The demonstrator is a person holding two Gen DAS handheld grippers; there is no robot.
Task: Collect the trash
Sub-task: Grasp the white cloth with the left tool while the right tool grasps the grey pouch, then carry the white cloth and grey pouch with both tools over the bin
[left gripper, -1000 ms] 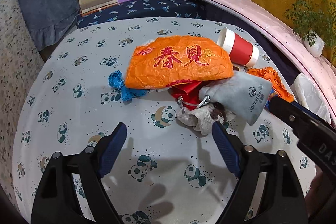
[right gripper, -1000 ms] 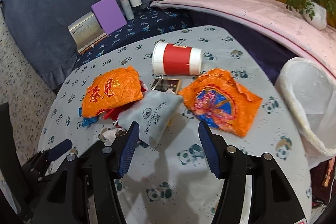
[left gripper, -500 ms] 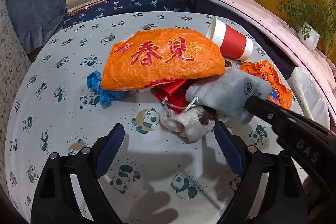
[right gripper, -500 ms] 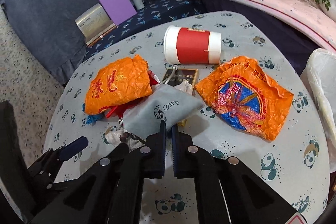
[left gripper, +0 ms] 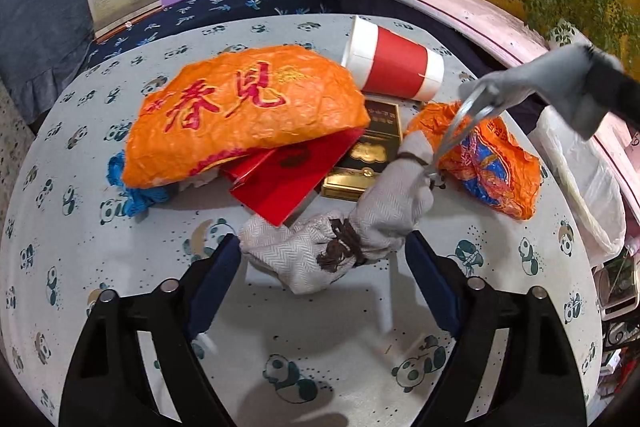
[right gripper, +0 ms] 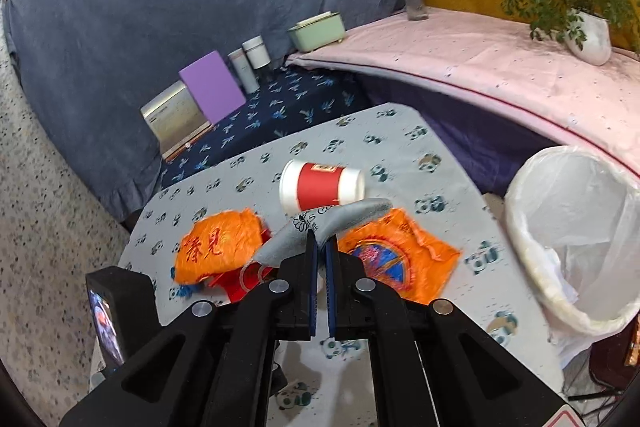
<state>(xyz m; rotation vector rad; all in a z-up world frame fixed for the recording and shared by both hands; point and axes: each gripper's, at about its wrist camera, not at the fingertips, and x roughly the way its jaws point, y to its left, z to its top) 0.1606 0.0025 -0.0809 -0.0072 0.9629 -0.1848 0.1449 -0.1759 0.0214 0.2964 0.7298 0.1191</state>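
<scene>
Right gripper (right gripper: 319,259) clamped on grey drawstring pouch (right gripper: 320,227), pouch lifted off bench (left gripper: 120,267), above and right of red paper cup (left gripper: 394,69). Left gripper (left gripper: 322,259) jaws closing, not yet gripping; herringbone cloth pouch (left gripper: 352,227) between them, near side of cup. Orange wrapper (left gripper: 244,111) left of cup, second orange wrapper (left gripper: 488,159) right. Lined bin (right gripper: 576,235) far right of cup.

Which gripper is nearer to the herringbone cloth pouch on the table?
Left. The left gripper straddles the herringbone pouch, its jaws closing around it. The right gripper is raised off to the side, pinching the grey pouch.
</scene>
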